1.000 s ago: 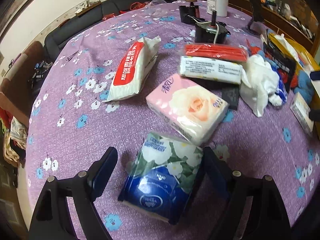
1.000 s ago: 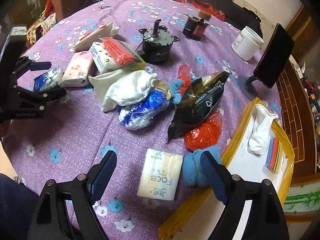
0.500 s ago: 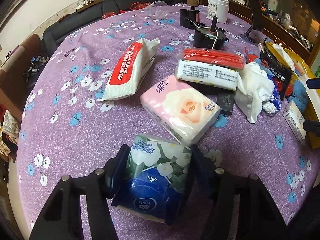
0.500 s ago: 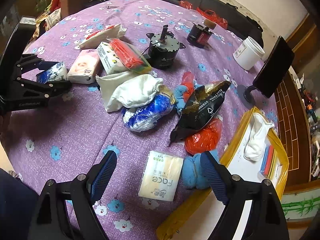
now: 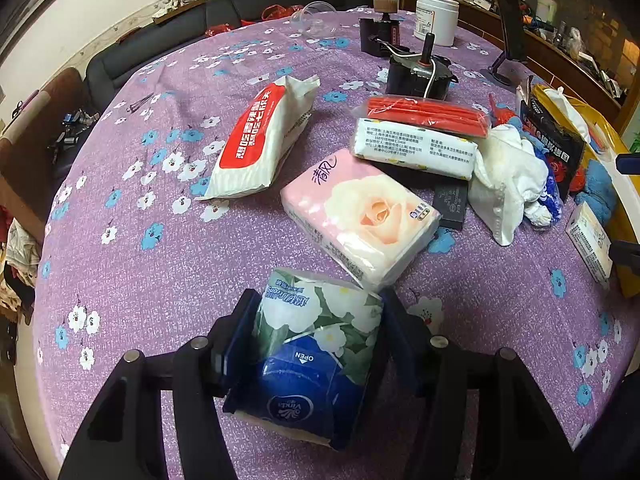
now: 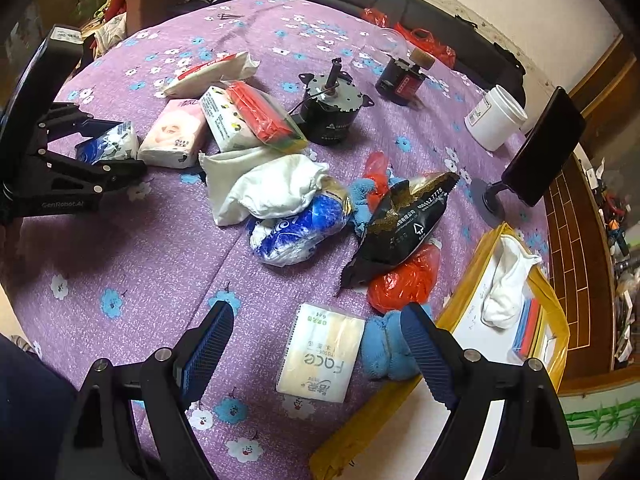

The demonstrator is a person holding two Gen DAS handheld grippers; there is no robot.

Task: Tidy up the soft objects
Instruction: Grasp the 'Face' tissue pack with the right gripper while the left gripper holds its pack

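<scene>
Fingers of the left gripper (image 5: 316, 344) clamp the blue tissue pack (image 5: 308, 356), lower centre (jaws lately closing); the right gripper (image 6: 318, 354) gapes over a white tissue packet (image 6: 320, 354).

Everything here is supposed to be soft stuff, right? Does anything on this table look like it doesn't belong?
Yes. A black electric motor with a metal shaft stands among the tissue packs, and a small dark bottle and a white plastic jar sit beyond it. All three are hard things on the purple tablecloth, not soft ones.
</scene>
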